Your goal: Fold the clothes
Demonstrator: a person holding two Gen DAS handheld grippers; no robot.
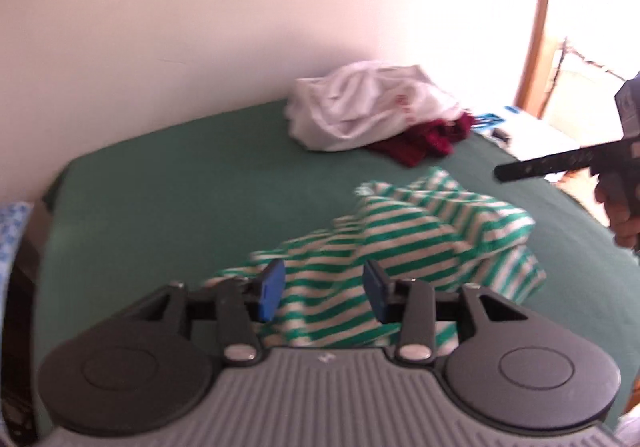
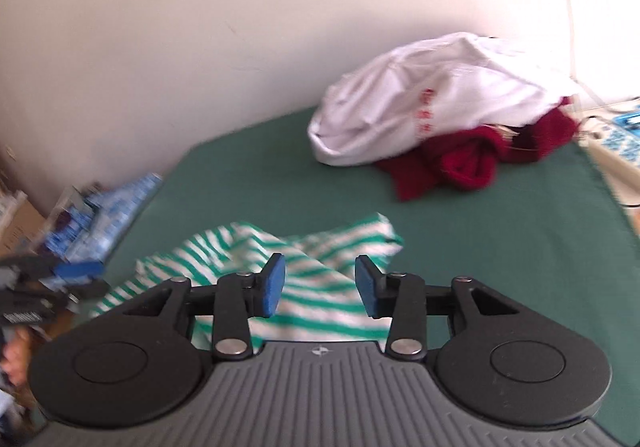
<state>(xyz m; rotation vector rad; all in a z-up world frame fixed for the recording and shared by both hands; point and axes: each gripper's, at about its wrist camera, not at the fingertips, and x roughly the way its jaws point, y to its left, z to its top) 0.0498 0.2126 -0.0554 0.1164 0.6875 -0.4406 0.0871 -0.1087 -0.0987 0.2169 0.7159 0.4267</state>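
the bed (image 1: 168,207) fills the middle of both frames under a green sheet. a white garment (image 2: 420,103) and a dark red one (image 2: 460,163) are heaped at upper right. the green-striped top (image 1: 400,247) lies rumpled at lower centre; it looks soft, light and limp, best pinched at a hem or corner. left claw (image 1: 325,295) and right claw (image 2: 320,285) both gape, holding nothing.

Three garments lay on one green-sheeted bed (image 2: 520,247): one green-and-white striped top (image 2: 320,311) at lower centre, one white garment (image 2: 420,103) and one dark red knit (image 2: 464,163) at upper right. Two tongs were visible, each with two blue pads (image 2: 272,287).
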